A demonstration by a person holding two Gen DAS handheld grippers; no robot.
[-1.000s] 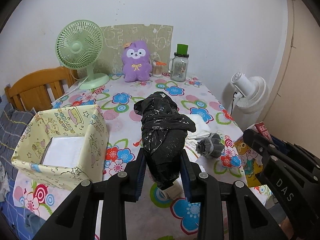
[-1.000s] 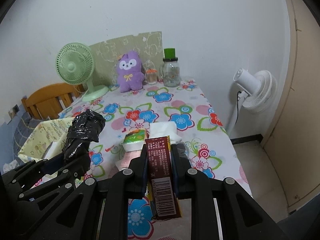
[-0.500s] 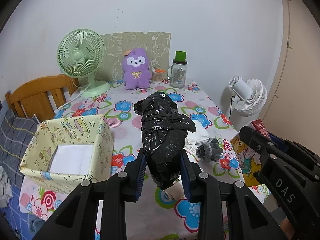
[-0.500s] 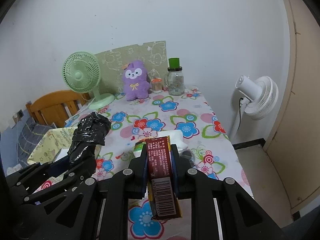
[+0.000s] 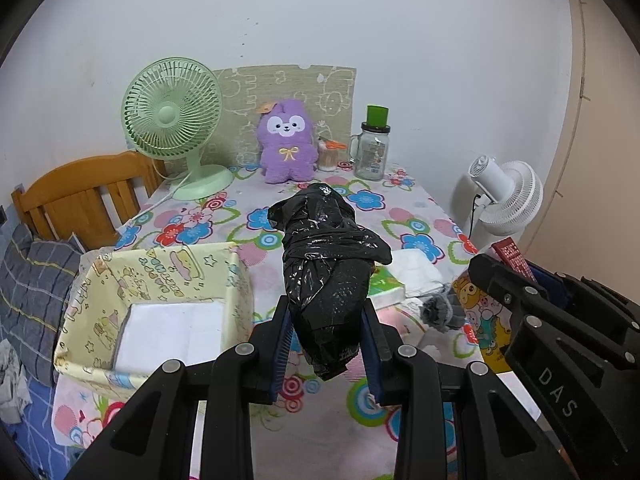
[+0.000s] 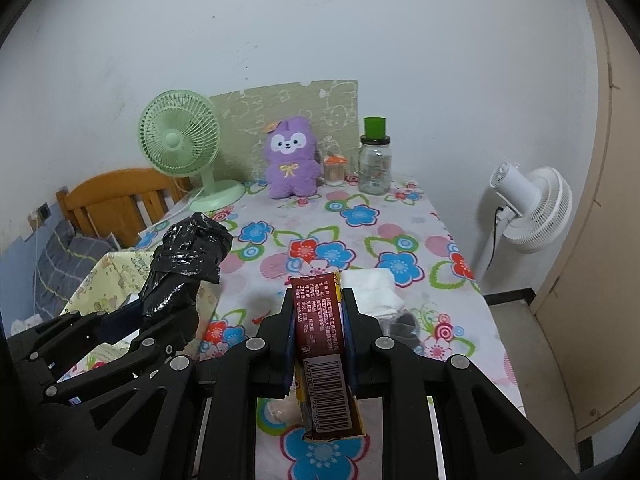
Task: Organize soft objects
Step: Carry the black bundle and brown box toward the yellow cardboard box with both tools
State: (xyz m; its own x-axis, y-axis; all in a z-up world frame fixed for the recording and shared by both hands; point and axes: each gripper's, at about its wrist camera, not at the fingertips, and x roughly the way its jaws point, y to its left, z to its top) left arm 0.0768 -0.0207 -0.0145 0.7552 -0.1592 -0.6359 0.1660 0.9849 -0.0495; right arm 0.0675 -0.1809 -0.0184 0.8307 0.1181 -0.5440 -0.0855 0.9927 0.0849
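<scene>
The left claw (image 5: pixel 326 344) was clamped on a black plastic bundle (image 5: pixel 328 276), held above the bench (image 5: pixel 412 208) just right of the yellow fabric box (image 5: pixel 160 280). The right claw (image 6: pixel 318 332) gripped a dark red packet (image 6: pixel 322 356), right of that box.

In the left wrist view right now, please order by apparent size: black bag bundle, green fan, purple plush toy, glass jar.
1. black bag bundle, but it is nearest the camera, so its lead is unsure
2. green fan
3. purple plush toy
4. glass jar
</scene>
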